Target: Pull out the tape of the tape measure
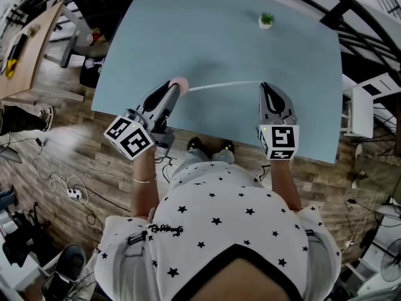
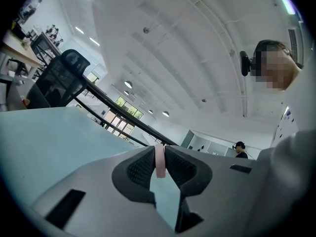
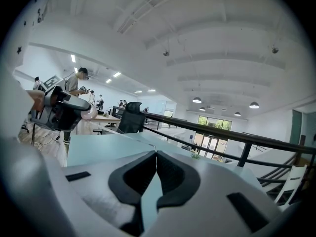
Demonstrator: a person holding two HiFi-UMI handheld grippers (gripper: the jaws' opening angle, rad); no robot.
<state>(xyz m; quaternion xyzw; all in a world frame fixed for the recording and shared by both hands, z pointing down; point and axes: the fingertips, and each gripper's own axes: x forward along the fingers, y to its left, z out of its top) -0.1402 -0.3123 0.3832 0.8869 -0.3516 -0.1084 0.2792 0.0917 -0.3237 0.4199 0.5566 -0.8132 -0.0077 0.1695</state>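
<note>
The tape's end is lost from sight inside the right gripper, whose jaws are pressed together with no gap. Only the head view shows the thin white tape running to their tips. The left gripper has its jaws partly apart, clamped on the pink tape measure, of which just a narrow edge shows between the pads. From above, most of the tape measure is covered by the left jaws. The tape spans left to right between the two grippers, over the near half of the pale blue bench; whether it touches the bench cannot be told. A small potted plant stands far right.
</note>
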